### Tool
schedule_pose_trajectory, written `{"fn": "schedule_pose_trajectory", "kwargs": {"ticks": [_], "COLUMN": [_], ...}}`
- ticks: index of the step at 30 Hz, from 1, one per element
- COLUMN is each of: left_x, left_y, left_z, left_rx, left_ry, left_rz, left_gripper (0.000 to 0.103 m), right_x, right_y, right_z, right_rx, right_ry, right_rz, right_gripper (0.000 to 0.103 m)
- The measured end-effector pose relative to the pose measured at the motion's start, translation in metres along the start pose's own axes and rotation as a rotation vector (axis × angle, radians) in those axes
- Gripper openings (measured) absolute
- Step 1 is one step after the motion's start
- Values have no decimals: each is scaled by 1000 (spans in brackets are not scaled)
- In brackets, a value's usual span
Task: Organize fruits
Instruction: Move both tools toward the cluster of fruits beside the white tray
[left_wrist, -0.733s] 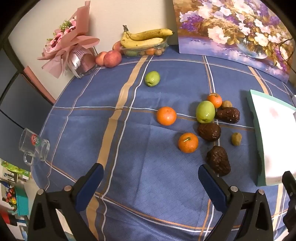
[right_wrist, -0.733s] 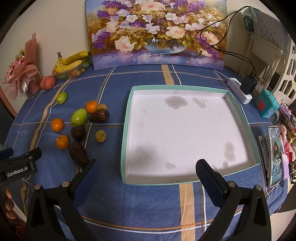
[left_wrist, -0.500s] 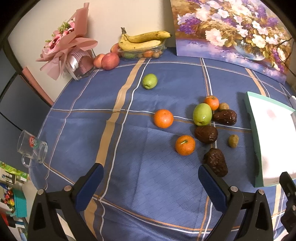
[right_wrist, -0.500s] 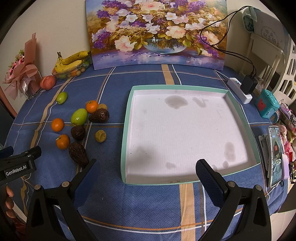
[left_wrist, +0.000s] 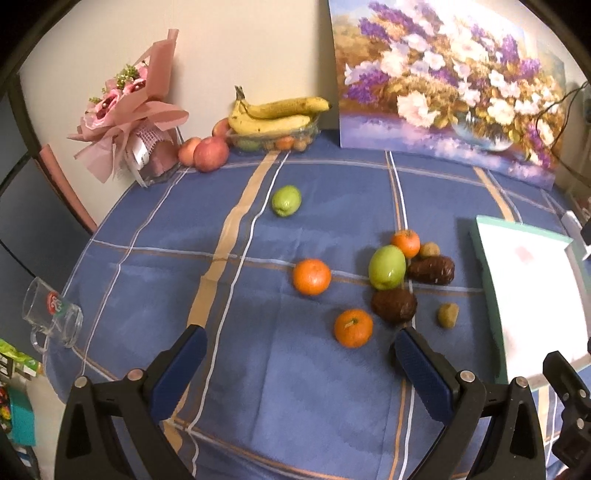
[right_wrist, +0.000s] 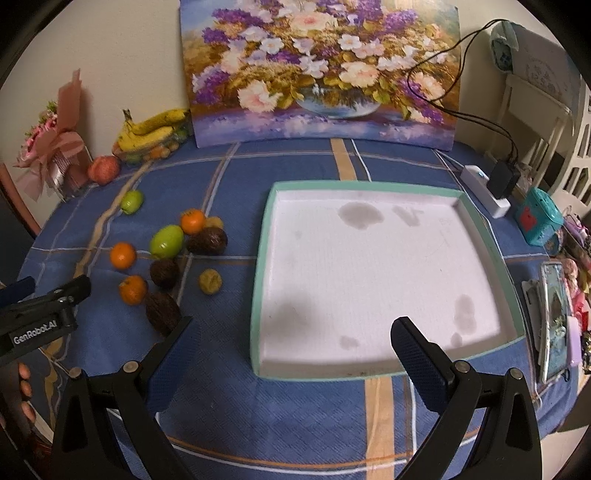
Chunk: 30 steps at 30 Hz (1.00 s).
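Left gripper (left_wrist: 297, 356) spread wide, holding nothing, over bare blue cloth on the counter (left_wrist: 147, 266). The fruit cluster (left_wrist: 388, 280) sits just ahead on its right side, one dark fruit (right_wrist: 162, 313) right by its right finger. Right gripper (right_wrist: 291, 339) also wide apart over the white tray's (right_wrist: 264, 266) near edge. A phone (right_wrist: 553, 317) and charger (right_wrist: 487, 194) crowd the right counter edge.

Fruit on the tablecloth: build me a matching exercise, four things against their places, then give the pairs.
Things:
1. bananas
2. tray
3. lone green fruit
4. glass mug

Places:
A. at the table's left edge, lying on its side
B. alone, between the back-wall fruit and the cluster
C. right of the loose fruit, nothing in it
D. on a clear container by the wall

Pairs: 1-D, 2-C, 3-B, 4-A
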<state>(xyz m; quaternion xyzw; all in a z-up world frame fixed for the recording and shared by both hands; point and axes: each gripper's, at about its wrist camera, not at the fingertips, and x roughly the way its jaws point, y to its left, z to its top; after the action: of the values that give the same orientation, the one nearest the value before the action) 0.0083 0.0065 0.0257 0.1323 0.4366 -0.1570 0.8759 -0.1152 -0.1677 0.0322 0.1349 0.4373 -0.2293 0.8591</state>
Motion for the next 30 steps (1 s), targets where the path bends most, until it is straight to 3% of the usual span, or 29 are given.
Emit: {"fn": "schedule_pose_trajectory", "kwargs": {"ticks": [7,17,22,25,27,30], "left_x": [5,20,32,36,39,43], "left_y": [11,31,38,36,34,32], "left_z": [16,31,40,47,51,58], "left_rx": [-39,-143,-210,-203,-190,-169], "left_ry": [-4,8,25,14,22,35], "left_rz": [-56,-67,-118,-124,-121,-119], "left_gripper": [103,103,103,103,103,103], "right_x": [-2,1,6,11,14,19], "right_y": [8,26,32,35,37,38], "right_z": [10,34,43,49,52,58], "right_rx": [-11,-61,-70,-80,-90,-87], "right_ry": [-65,-119,-128,-126,-123,-115], "right_rz": [58,192,221,227,232,244], "right_gripper": [102,102,102,102,100,89]}}
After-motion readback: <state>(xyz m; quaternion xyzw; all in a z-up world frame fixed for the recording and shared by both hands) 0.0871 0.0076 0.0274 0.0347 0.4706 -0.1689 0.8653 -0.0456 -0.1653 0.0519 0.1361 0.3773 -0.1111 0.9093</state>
